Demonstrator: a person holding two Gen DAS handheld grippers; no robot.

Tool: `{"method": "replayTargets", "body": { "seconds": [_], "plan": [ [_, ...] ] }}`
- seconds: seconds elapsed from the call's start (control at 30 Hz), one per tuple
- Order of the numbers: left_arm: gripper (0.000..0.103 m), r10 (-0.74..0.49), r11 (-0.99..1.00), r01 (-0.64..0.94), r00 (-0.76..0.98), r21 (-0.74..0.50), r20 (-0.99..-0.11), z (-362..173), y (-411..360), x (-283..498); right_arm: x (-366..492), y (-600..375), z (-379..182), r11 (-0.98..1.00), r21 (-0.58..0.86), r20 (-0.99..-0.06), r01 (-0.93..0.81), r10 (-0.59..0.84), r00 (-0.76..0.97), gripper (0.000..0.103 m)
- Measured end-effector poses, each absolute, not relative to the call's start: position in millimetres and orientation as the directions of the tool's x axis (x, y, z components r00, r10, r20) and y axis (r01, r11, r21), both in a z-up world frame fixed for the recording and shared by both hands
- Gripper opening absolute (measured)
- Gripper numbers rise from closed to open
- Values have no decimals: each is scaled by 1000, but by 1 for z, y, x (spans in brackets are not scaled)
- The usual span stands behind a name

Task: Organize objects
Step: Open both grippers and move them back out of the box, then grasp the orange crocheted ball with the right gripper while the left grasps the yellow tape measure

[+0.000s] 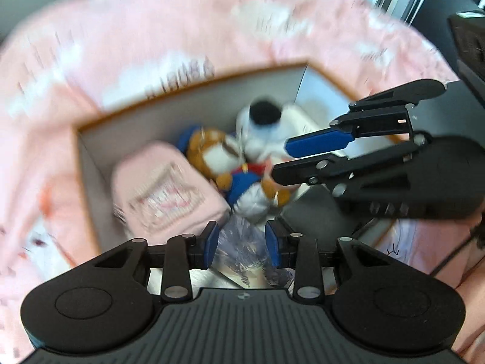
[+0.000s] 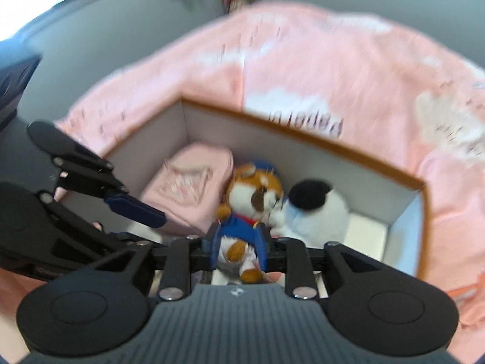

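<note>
A pink printed blanket (image 2: 318,69) spreads under and around an open cardboard box (image 2: 303,130) with white inner walls. Inside the box, a pink pouch (image 2: 194,188) lies against its left wall, a white plush with a black patch (image 2: 315,209) sits toward its right wall, and an orange-and-white plush in a blue outfit (image 2: 254,194) lies between them. The right gripper (image 2: 238,247) hangs over the box's near edge, jaws spread beside that plush's legs; contact cannot be told. The left gripper (image 1: 242,244) hangs there too, jaws spread around a clear plastic packet (image 1: 242,242).

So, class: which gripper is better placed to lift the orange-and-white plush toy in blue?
Right. The right gripper straddles the plush toy; the left gripper frames a crinkled clear plastic bag instead.
</note>
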State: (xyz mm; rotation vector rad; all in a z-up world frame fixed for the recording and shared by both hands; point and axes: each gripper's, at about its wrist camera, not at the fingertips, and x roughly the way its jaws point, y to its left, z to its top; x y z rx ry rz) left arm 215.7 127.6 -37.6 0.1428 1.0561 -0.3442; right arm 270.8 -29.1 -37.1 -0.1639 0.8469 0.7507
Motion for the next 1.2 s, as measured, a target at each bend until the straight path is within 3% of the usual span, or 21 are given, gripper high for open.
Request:
{"method": "replayTargets", "body": {
  "seconds": [0.07, 0.33, 0.5, 0.73, 1.2],
  "plan": [
    [40, -151, 935, 349, 530, 53, -834, -25, 126, 187, 254, -44, -25, 748, 179, -677, -639, 565, 472, 36],
    [39, 33, 890, 276, 754, 362, -656, -3, 124, 91, 175, -92, -7, 783, 253, -543, -569, 601, 586, 44],
    [39, 107, 904, 184, 776, 386, -621, 1, 138, 44, 137, -95, -21, 791, 276, -562, -547, 594, 576, 46],
    [39, 282, 846, 45, 807, 531, -519, -17, 153, -31, 106, -79, -33, 783, 269, -587, -561, 595, 549, 47],
    [41, 381, 853, -133, 819, 504, -428, -13, 186, -55, 87, -22, -72, 750, 238, -721, -617, 562, 405, 47]
  ]
}}
